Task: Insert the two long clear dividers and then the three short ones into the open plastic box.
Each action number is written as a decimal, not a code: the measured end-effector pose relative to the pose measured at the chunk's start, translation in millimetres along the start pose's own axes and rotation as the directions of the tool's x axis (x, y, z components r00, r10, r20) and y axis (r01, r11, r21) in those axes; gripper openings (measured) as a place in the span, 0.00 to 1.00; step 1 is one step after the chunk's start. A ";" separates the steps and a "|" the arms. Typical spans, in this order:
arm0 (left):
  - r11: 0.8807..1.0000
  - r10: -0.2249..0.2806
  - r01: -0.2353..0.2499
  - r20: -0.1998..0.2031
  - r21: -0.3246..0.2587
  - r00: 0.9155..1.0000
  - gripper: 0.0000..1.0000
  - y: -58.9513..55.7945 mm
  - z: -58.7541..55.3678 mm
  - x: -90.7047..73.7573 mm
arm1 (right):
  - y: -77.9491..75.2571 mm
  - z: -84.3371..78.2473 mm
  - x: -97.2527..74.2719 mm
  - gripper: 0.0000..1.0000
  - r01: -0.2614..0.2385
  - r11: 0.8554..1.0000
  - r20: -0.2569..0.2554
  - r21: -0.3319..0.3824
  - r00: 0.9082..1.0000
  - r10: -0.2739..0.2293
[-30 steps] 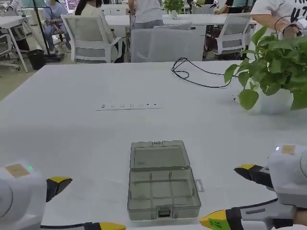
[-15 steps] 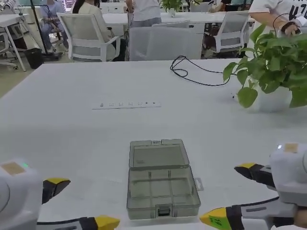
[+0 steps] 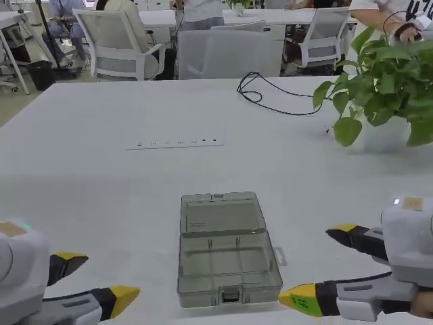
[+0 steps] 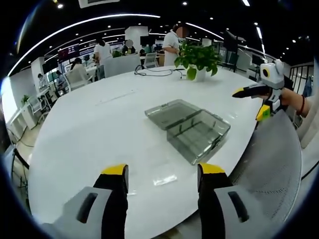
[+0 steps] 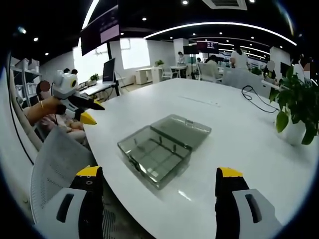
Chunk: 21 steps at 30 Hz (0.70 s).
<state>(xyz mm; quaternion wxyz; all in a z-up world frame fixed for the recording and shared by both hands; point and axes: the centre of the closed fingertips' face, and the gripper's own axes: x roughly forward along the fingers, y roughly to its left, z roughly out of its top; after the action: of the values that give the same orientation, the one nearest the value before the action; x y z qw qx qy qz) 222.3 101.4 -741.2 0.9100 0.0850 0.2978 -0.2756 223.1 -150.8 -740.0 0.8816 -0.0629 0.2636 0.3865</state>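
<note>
1. Smoky clear plastic sits right in front of you: the plastic box lies open on the white table, close to the near edge and between your two grippers.
2. Its lid is folded back flat on the far side of the base, and the latch is on the near wall.
3. Thin clear dividers stand inside the base and split it into a grid of compartments (the tinted walls make the exact count hard to read).
4. Your left gripper hovers to the left of the box, its yellow-tipped jaws spread wide with nothing between them.
5. Your right gripper hovers to the right of the box, jaws likewise wide apart and empty.
6. Both grippers are clear of the box walls; neither touches the box.
7. Farther out on the table a white power strip lies flat, left of centre.
8. A black cable loops beyond it, and a potted plant stands at the far right.
9. Pale chairs stand past the table's far edge.
</note>
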 end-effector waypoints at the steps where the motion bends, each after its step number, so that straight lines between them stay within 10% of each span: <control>1: 1.000 0.001 -0.001 0.001 -0.005 1.000 0.52 1.9 -0.3 0.9 | -0.3 0.2 0.2 0.94 0.001 1.000 0.001 0.001 1.000 -0.001; 21: 0.999 0.047 -0.049 -0.118 -0.014 0.992 0.43 40.7 -29.4 28.0 | -2.9 -1.0 -0.7 0.94 0.022 0.999 -0.010 0.027 1.000 -0.022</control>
<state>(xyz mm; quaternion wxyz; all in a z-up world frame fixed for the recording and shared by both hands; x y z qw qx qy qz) 248.9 132.0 -781.9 0.8981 0.1006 0.3508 -0.2456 224.4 -153.6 -740.7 0.8852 -0.0560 0.2724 0.3730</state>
